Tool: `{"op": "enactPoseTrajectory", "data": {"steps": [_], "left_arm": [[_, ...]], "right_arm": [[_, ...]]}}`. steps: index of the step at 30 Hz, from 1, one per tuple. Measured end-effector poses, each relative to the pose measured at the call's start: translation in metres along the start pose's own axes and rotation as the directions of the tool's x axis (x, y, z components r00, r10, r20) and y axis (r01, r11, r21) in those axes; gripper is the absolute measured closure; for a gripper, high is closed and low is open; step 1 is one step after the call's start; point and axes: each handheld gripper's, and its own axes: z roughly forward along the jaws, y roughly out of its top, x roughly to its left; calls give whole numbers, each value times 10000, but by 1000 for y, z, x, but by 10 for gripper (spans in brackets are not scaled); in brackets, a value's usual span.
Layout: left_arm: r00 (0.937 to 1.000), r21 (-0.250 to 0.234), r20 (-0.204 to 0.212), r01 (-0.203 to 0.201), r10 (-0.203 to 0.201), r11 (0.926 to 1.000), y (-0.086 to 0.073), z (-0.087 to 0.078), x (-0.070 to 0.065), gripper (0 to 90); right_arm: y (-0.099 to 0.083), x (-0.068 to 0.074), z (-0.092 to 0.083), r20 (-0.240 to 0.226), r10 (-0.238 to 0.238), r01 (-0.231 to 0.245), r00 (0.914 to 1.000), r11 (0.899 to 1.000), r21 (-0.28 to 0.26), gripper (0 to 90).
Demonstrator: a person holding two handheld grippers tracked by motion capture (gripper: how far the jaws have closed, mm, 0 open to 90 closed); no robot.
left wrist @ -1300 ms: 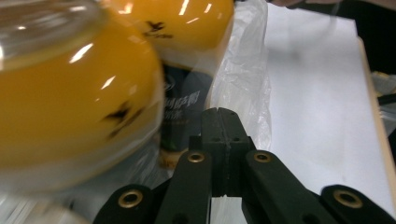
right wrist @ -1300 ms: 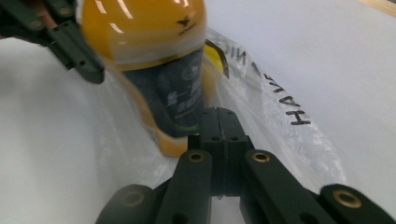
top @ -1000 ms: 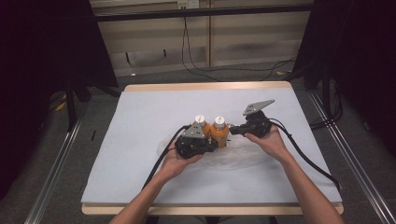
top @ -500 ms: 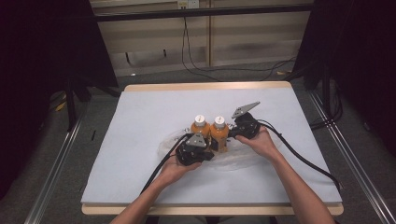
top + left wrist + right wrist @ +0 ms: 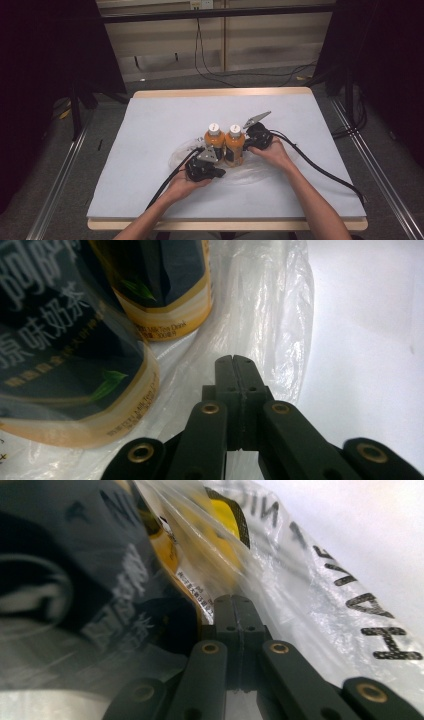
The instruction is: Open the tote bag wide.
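- High view: white-covered table, wide and mostly bare, with everything gathered just right of centre.
- Clear plastic bag spread flat on the cover around two orange bottles, upright, touching side by side, white caps up.
- Left gripper at the bottles' near left; in the left gripper view jaws pressed together on a fold of bag film beside the bottle bases.
- Right gripper at the bottles' right; in the right gripper view jaws likewise closed on the printed film against a bottle's side.
- Step in hand, as judged: drawing the bag up around the bottles. Best done with both sides lifted evenly and slowly, film kept slack enough not to tip the pair.
- Against half a second ago: little change; left gripper drawn slightly nearer the bottles, right one holding its place.
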Motion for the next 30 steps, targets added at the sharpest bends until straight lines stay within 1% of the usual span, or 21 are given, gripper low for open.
{"op": "enactPoseTrajectory", "data": {"steps": [1,2,3,4,5,6,7,9,10,11,12,14,15,16,17,21,22,23,27,28,30], "left_arm": [[9999,275,-52,-89,91,9996,1,-2,-1,900],[9999,171,82,-149,147,9997,0,-1,-2,900],[9998,159,88,-202,201,9997,0,-2,-4,900],[9996,261,205,-203,197,9995,0,-3,-5,900],[9997,203,140,-187,184,9996,-1,-2,-6,900],[9992,200,341,-204,197,9996,-2,-3,-6,900],[9993,269,326,-184,175,9995,-2,-4,-7,900],[9995,187,274,-137,132,9997,-3,-4,-8,900],[9992,103,334,-203,199,9997,-3,-4,-8,900],[9994,174,288,-186,181,9997,-4,-5,-9,900],[9994,387,289,-192,181,9991,-4,-7,-9,900],[9991,-43,432,-8,10,10000,-7,-5,-11,900],[9986,-19,520,-20,21,10000,-8,-6,-10,900],[9989,-125,472,9,-3,9999,-8,-6,-11,900],[9987,-49,514,7,-5,10000,-8,-6,-11,900],[9977,-195,665,135,-121,9997,-11,-6,-13,900],[9982,10,601,-13,13,10000,-10,-8,-14,900],[9977,-115,671,-2,10,9999,-10,-7,-15,900],[9984,-7,573,33,-32,10000,-10,-8,-17,900],[9981,-21,617,12,-10,10000,-10,-8,-17,900],[9978,-173,665,-28,40,9998,-10,-7,-17,900]], "right_arm": [[0,0,2,43,-26,26,10000,9999,120,900],[0,0,3,82,-48,46,10000,9998,171,900],[-1,0,5,102,-1,0,9999,10000,75,900],[0,0,5,131,94,-94,9999,10000,19,900],[0,-1,6,100,128,-128,9999,9999,-8,900],[0,-1,7,27,168,-168,9999,9998,-57,900],[1,-1,7,24,207,-206,9998,9998,-36,900],[2,-3,9,12,276,-276,9996,9996,-80,900],[2,-5,9,29,261,-260,9997,9996,-105,900],[3,-5,10,132,214,-212,9997,9997,-142,900],[4,-5,11,182,248,-245,9995,9996,-130,900],[5,-7,12,246,239,-233,9994,9995,-215,900],[6,-7,13,333,279,-270,9991,9993,-272,900],[5,-8,13,476,347,-331,9983,9989,-330,900],[5,-9,14,469,402,-379,9981,9981,-487,900],[6,-12,16,510,572,-543,9971,9970,-554,900],[7,-12,16,516,603,-573,9968,9967,-570,900],[7,-13,16,508,548,-519,9972,9971,-560,900],[10,-12,18,629,559,-527,9965,9972,-523,900],[10,-13,19,620,554,-520,9965,9971,-561,900],[10,-13,20,665,665,-625,9956,9962,-602,900]]}}
